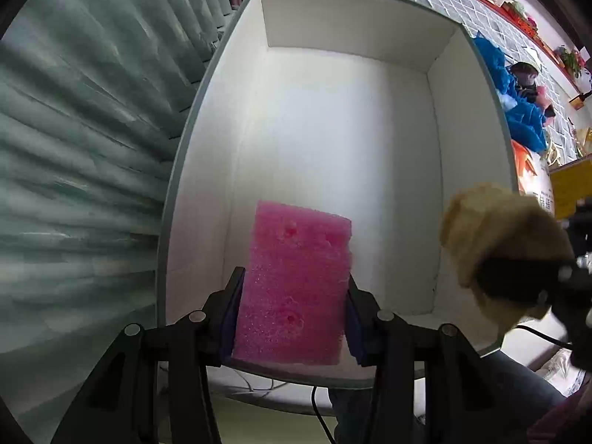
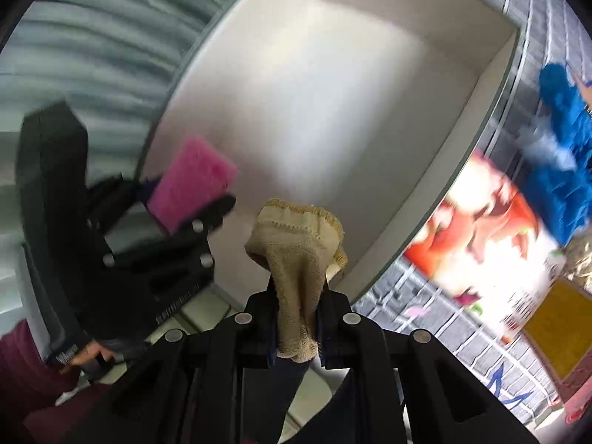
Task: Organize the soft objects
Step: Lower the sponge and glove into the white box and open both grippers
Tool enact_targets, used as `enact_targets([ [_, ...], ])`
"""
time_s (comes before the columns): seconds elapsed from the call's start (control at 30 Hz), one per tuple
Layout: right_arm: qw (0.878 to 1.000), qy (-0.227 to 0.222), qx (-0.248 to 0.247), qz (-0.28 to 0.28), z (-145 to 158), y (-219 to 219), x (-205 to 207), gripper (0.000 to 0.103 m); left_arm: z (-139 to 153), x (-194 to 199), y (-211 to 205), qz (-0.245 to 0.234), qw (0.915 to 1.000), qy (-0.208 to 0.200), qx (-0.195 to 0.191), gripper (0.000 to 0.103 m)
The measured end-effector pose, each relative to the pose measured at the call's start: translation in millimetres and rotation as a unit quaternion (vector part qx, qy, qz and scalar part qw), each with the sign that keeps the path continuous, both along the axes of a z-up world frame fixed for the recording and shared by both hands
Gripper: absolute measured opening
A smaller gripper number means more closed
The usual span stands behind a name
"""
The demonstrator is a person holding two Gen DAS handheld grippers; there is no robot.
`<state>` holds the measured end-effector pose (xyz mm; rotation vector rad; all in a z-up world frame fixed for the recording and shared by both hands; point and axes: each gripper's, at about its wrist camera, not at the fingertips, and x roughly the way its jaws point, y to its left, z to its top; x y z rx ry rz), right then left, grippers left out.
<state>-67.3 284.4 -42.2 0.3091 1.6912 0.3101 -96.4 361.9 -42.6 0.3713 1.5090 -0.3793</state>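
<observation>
White foam-like board makes the walls and floor of the open box, which has a thin grey-green rim; no object rests on its floor in either view. The left gripper is above the near end of this box, and its two fingers press on both long sides of a pink sponge, so the jaws are closed only as far as the sponge width allows. The sponge stands out forward between them, over the box opening and not touching the floor.

The right gripper holds a beige knitted cloth (it looks like a rag with a stitched hem); the jaws are nearly closed, with the cloth bunched between them and bulging out above the fingertips. This cloth hangs near the right near corner of the box, just over the rim.

Outside the box, on the right, a blue fabric item and a printed package with red and orange colours lie on a grey checked tablecloth. On the left is a pale green pleated curtain.
</observation>
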Motion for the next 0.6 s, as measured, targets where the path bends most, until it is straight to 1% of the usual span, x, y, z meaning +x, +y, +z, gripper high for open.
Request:
enact_targets([
  [0.13, 1.000, -0.018, 0.000, -0.009, 9, -6, 16, 0.016, 7, -4, -6, -0.002, 1.0000, -0.006, -0.001, 0.051],
  [0.2, 1.000, -0.021, 0.001, -0.010, 11, -7, 19, 0.016, 11, 3, -5, -0.002, 1.0000, -0.009, -0.003, 0.051],
  [0.3, 1.000, -0.022, 0.000, -0.008, 10, -7, 20, 0.016, 7, 1, 7, -0.003, 0.9999, -0.011, -0.005, 0.051],
  [0.53, 1.000, -0.027, 0.000, -0.008, 6, -5, 12, 0.016, 7, 4, 14, -0.001, 0.9999, -0.010, -0.005, 0.051],
  [0.6, 1.000, -0.028, 0.000, -0.008, 8, 1, 11, 0.016, -1, 13, 22, -0.001, 0.9999, -0.014, -0.002, 0.052],
])
